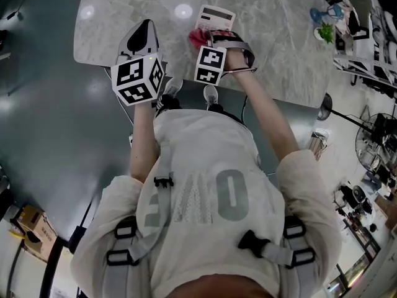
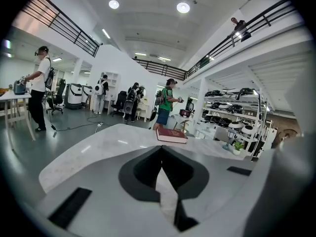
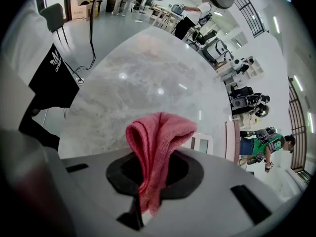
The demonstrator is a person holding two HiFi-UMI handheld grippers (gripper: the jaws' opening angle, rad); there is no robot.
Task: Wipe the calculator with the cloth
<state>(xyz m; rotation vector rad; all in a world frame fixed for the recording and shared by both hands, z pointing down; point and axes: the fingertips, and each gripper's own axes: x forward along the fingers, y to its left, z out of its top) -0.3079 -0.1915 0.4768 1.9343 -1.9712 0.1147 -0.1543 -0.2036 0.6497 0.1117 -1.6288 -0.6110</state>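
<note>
A white calculator [image 1: 215, 18] with a dark display lies flat on the marble table [image 1: 273, 48]. My right gripper [image 1: 208, 37] points steeply down just in front of it, shut on a pink cloth [image 1: 197, 39]. In the right gripper view the pink cloth [image 3: 155, 144] bunches up out of the right gripper [image 3: 148, 181] and hides part of the calculator [image 3: 202, 143] beyond it. My left gripper [image 1: 146, 25] hovers over the table's near left part, shut and holding nothing. In the left gripper view the left gripper [image 2: 161, 152] looks out across the marble.
A red book [image 2: 171, 135] lies at the table's far side. A small plant [image 1: 324, 33] stands at the table's right end, with shelves [image 1: 366, 36] behind it. The table's near edge [image 1: 186, 79] runs just below the grippers. Several people [image 2: 165, 102] stand in the room.
</note>
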